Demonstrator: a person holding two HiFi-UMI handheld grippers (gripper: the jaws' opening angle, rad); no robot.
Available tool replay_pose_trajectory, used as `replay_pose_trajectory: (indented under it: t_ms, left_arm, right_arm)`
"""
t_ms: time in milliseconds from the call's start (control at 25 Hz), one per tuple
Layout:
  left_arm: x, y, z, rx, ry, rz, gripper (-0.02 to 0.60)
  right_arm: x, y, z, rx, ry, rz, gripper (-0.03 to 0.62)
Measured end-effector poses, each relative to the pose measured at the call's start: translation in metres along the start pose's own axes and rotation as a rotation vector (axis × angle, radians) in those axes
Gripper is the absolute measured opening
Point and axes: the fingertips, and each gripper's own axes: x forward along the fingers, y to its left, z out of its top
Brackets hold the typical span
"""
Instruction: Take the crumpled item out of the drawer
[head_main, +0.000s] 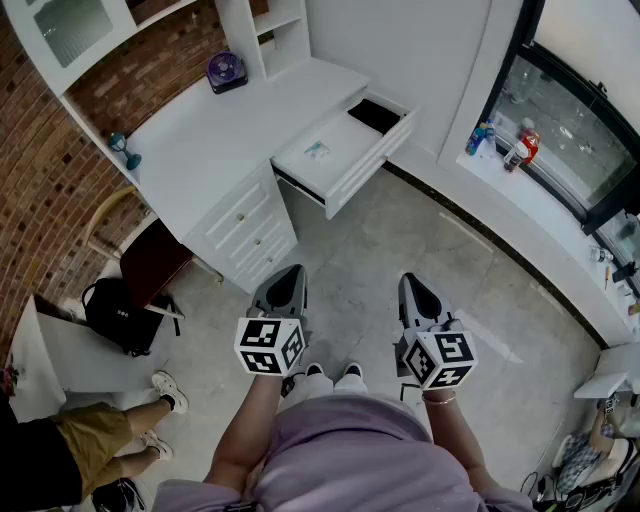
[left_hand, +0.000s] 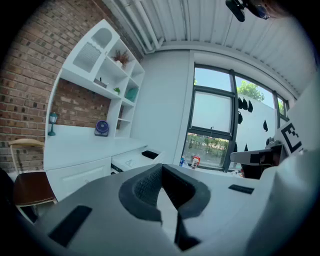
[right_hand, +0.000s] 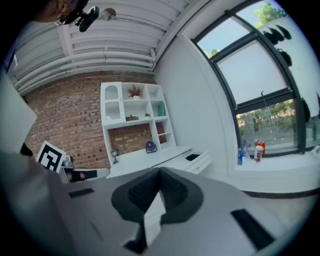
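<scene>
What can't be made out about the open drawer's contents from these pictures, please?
Pale item in the drawer: head view, too small to name or confirm as crumpled; the gripper views show the drawer smaller still.
Dark item at the drawer's back: too small to identify.
Bottles on the window sill: labels too small to read.

The left gripper (head_main: 291, 270) and the right gripper (head_main: 409, 280) each have a smooth grey shell (head_main: 280, 297) that gets narrow toward the tip. At the back end of each one sits a white cube (head_main: 270, 346) with black square markers. In its own view, the left gripper (left_hand: 161, 166) shows dark ribbed pads (left_hand: 142, 187) and black oblong slots (left_hand: 70, 226). The right gripper (right_hand: 160, 170) looks the same. The person wears a pale purple shirt (head_main: 345, 445), light trousers (head_main: 325, 388), dark shoes (head_main: 352, 370) and a thin bracelet (head_main: 438, 398)
</scene>
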Motion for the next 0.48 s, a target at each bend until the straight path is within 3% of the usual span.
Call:
replay_pose_trajectory:
  t_ms: [480]
  left_arm:
    - [-0.004, -0.022, 0.004, -0.002, -0.045, 0.022, 0.002]
  right_arm:
    - [-0.015, -0.015, -0.002, -0.041, -0.009, 0.015, 0.002]
